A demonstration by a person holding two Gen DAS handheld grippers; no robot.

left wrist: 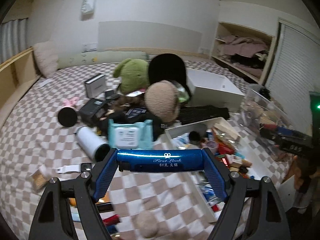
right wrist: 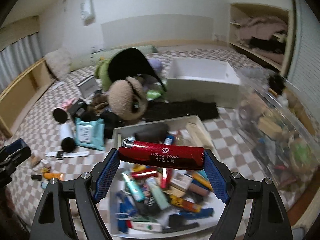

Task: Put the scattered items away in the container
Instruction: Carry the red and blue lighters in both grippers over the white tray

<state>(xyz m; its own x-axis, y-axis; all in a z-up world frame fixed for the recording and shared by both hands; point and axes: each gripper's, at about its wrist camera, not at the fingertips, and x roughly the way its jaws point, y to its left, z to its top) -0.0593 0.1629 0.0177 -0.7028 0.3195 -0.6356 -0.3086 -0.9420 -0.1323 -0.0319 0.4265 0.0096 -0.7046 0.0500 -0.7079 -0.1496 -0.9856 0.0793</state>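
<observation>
The left tool (left wrist: 160, 160) pinches a blue lighter (left wrist: 158, 157) crosswise between its ribbed pads, end to end, and the right tool (right wrist: 161, 158) pinches a red lighter (right wrist: 161, 157) the same way. The red one hangs over the white tray (right wrist: 197, 124) heaped with lighters and small packets; the blue one is above the checked bed (left wrist: 40, 140), with the tray's near wall (left wrist: 180, 129) at about three o'clock from it.

Largest of the loose things, the beige plush (left wrist: 162, 100) and green plush (left wrist: 133, 74) look soft and light; a pinch on an ear or a fold of pile should hold. The teal wipes pack (left wrist: 130, 134) is floppy and probably slick, best taken at a sealed edge. The white bottle (left wrist: 92, 142) is rigid and round, likely to roll, so grip across its body. The lighters are stiff, light and glossy; held by their ends they could pivot or slip, and a grip across the flat sides would be surer.

The right wrist view looks down into the tray and shows the white watch (right wrist: 67, 154) at nine o'clock and the other tool at the left edge. The left wrist view shows more of the bed and a clear bin (left wrist: 266, 116) at two o'clock.
</observation>
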